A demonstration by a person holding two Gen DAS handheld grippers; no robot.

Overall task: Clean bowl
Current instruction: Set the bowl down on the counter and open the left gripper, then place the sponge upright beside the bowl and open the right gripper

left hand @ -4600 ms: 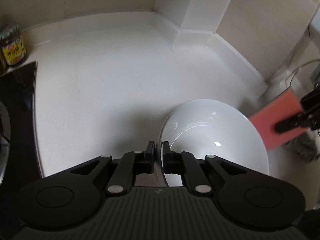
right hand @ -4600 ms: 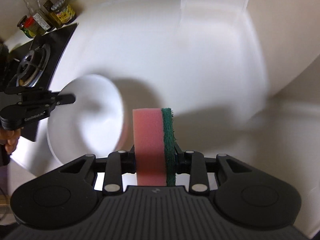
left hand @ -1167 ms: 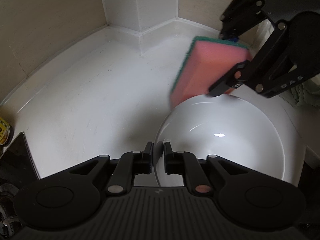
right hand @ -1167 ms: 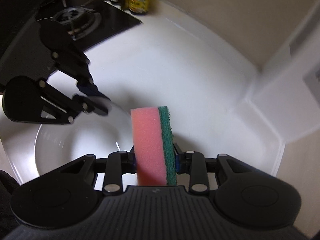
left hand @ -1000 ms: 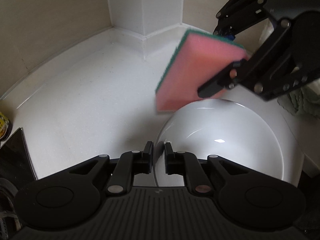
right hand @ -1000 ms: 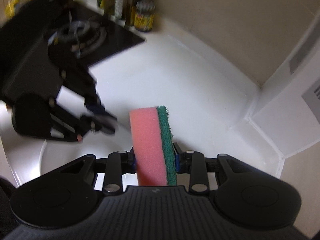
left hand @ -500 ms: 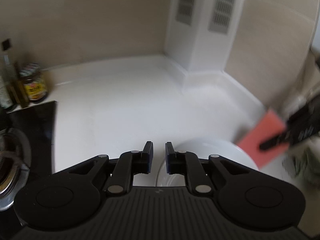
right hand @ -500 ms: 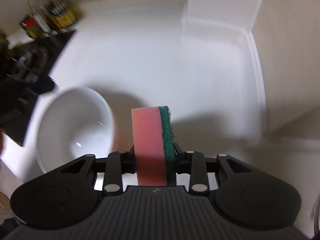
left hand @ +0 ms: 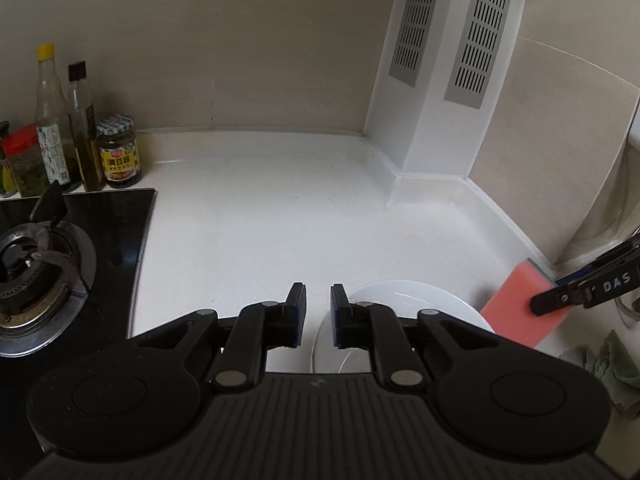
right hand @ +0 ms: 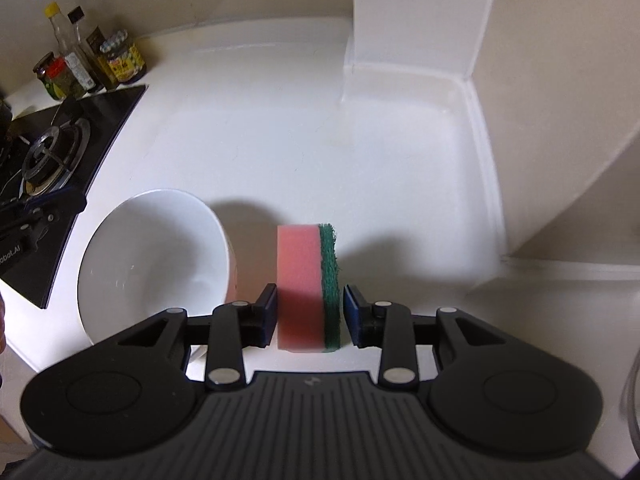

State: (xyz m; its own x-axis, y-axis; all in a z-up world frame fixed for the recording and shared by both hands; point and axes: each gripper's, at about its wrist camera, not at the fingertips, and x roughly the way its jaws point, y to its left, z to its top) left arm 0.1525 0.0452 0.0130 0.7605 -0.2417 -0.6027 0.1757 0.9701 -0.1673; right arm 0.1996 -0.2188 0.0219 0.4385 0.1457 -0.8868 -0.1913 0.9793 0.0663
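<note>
White, the bowl (right hand: 154, 268) sits on the counter (right hand: 280, 128) near its front edge. The left tongs (left hand: 318, 312) stand apart and empty, just above the bowl's rim. Beside the bowl, the sponge (right hand: 308, 286) stands between the right tongs (right hand: 310, 316), whose pads are slightly clear of it. A stove (left hand: 44, 264) and bottles (left hand: 68, 148) lie farther left.

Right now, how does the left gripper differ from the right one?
The left gripper is empty; the right gripper has the sponge standing between its fingers. The left gripper's gap is narrow; the right gripper's is sponge-wide, with a sliver free on the green side. Both are black, angled down over the white counter beside the bowl.
</note>
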